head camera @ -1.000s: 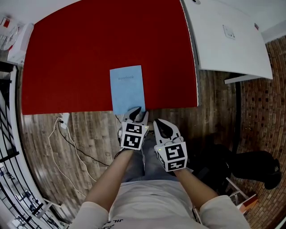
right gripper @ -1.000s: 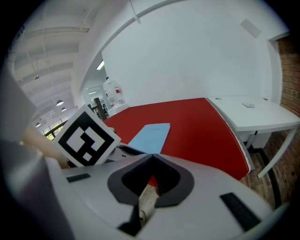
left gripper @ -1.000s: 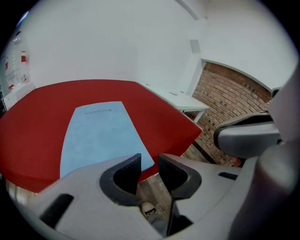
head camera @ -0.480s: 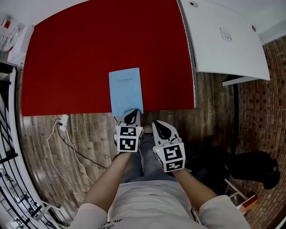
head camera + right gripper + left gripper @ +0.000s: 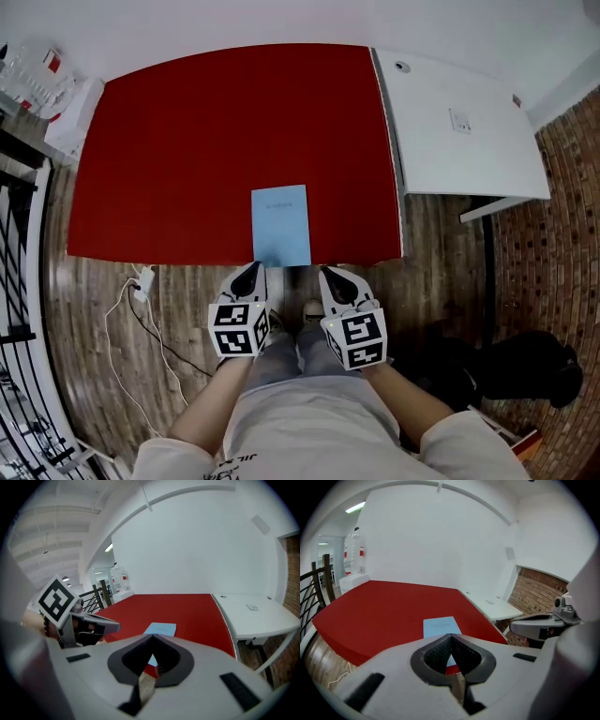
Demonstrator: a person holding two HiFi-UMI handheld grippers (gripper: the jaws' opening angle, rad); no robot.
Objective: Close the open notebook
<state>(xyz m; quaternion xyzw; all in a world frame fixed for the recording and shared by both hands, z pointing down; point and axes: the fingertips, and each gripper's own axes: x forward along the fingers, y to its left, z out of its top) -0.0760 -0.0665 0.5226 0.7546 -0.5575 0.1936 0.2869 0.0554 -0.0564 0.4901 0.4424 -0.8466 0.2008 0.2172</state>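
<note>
A light blue notebook (image 5: 281,225) lies closed and flat at the near edge of the red table (image 5: 187,141); it also shows in the left gripper view as the notebook (image 5: 438,626) and in the right gripper view as the notebook (image 5: 161,629). My left gripper (image 5: 251,270) is shut with nothing in it, held off the table just short of the notebook's near left corner. My right gripper (image 5: 335,277) is shut too and empty, to the right of the notebook and clear of the table edge.
A white table (image 5: 459,122) adjoins the red one on the right. A white box (image 5: 80,112) and bottles stand at the far left. White cables (image 5: 131,300) trail on the wooden floor, and a black railing (image 5: 19,281) runs along the left.
The left gripper, open over the notebook's near edge a second ago, has shut and pulled back off the table. Both grippers rose, and the head view shifted to show more of the table.
</note>
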